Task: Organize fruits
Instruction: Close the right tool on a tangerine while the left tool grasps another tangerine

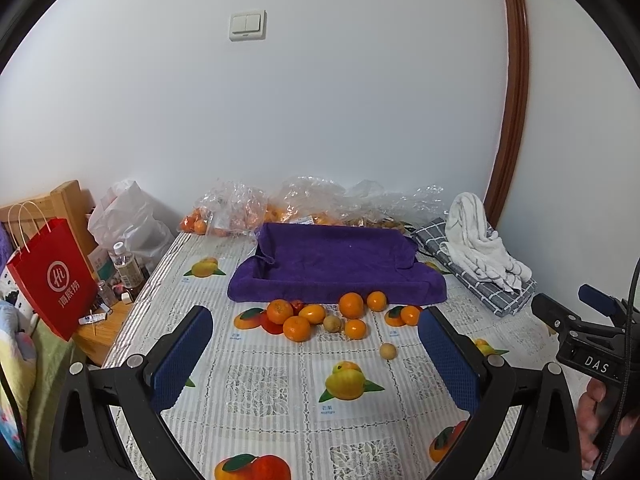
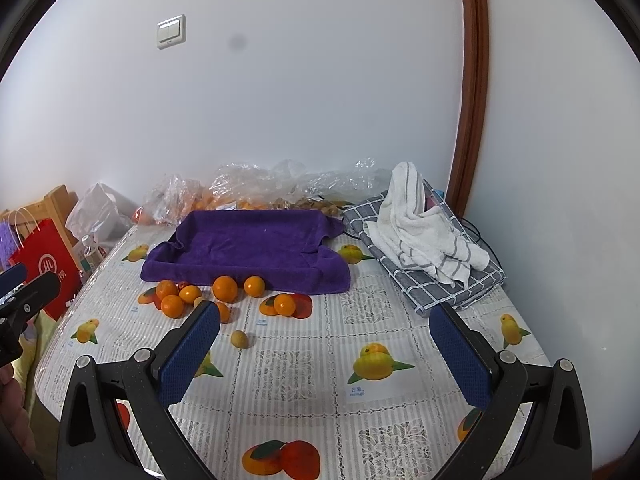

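Both tongs, left tongs (image 1: 316, 354) and right tongs (image 2: 326, 344), hover spread (nothing gripped) above the desk (image 2: 304, 384), oranges (image 1: 296, 328) lying near the purple towel tray (image 1: 332, 264).

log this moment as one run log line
left gripper open, empty | right gripper open, empty | oranges loose on table before purple tray | tray empty

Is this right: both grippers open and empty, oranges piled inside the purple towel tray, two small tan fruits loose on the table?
Not quite. The purple towel tray is empty; the oranges lie on the table in front of it, as the right wrist view shows. The rest holds: left gripper and right gripper open and empty, tan fruits loose.
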Demonstrator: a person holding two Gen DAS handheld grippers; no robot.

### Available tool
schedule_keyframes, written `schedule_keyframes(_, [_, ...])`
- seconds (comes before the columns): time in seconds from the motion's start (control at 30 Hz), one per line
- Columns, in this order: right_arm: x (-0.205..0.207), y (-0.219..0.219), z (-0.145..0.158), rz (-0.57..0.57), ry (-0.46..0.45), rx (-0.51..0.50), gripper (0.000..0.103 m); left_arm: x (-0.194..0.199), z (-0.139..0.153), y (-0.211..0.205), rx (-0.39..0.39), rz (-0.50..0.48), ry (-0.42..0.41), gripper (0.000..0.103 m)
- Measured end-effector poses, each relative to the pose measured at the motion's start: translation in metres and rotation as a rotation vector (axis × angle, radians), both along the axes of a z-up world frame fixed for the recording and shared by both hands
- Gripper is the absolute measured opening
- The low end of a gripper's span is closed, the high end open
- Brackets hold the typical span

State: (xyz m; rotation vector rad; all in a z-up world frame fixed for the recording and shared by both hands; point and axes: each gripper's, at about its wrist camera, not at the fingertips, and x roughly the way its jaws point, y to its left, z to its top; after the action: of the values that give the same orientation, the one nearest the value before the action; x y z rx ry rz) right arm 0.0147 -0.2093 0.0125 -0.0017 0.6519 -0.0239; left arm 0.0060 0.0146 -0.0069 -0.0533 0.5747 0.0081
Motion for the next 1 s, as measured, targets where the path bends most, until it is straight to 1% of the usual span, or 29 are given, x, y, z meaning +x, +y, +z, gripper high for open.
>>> schedule_keyframes(0.1, [0.008,0.0,-0.007,0.002,0.008,0.015,0.103,0.01,-0.009,0.005,0.012,0.011,0.013,0.103])
schedule_keyframes(0.2, [0.022,-0.001,-0.022,0.013,0.054,0.023,0.102,0.022,-0.022,0.012,0.022,0.027,0.029,0.103])
schedule_keyframes(0.37, [0.05,-0.002,-0.06,0.047,0.123,0.079,0.099,0.043,-0.052,0.028,0.017,0.049,0.056,0.103])
schedule_keyframes(0.4, [0.055,-0.001,-0.068,0.054,0.14,0.087,0.097,0.046,-0.058,0.031,0.019,0.051,0.061,0.102])
schedule_keyframes(0.43, [0.062,0.0,-0.079,0.062,0.164,0.092,0.093,0.051,-0.065,0.034,0.015,0.046,0.074,0.099])
schedule_keyframes(0.5, [0.074,0.005,-0.096,0.072,0.196,0.09,0.087,0.063,-0.08,0.04,0.019,0.028,0.123,0.093])
schedule_keyframes(0.57, [0.086,0.01,-0.112,0.092,0.214,0.076,0.081,0.074,-0.095,0.046,0.037,0.021,0.154,0.093])
schedule_keyframes(0.6, [0.093,0.014,-0.121,0.105,0.221,0.07,0.074,0.077,-0.1,0.047,0.04,0.021,0.163,0.093])
schedule_keyframes(0.73, [0.121,0.023,-0.146,0.133,0.259,0.085,0.06,0.088,-0.122,0.058,0.024,0.014,0.203,0.092])
schedule_keyframes(0.8, [0.134,0.027,-0.155,0.143,0.274,0.079,0.057,0.093,-0.131,0.062,0.028,0.021,0.222,0.092])
schedule_keyframes(0.87, [0.147,0.032,-0.163,0.15,0.292,0.052,0.055,0.098,-0.14,0.065,0.022,0.018,0.242,0.092])
schedule_keyframes(0.97, [0.162,0.038,-0.172,0.164,0.314,0.042,0.052,0.107,-0.152,0.068,-0.006,0.007,0.274,0.092])
schedule_keyframes(1.0, [0.166,0.041,-0.176,0.171,0.322,0.038,0.049,0.111,-0.156,0.067,-0.015,-0.002,0.287,0.092])
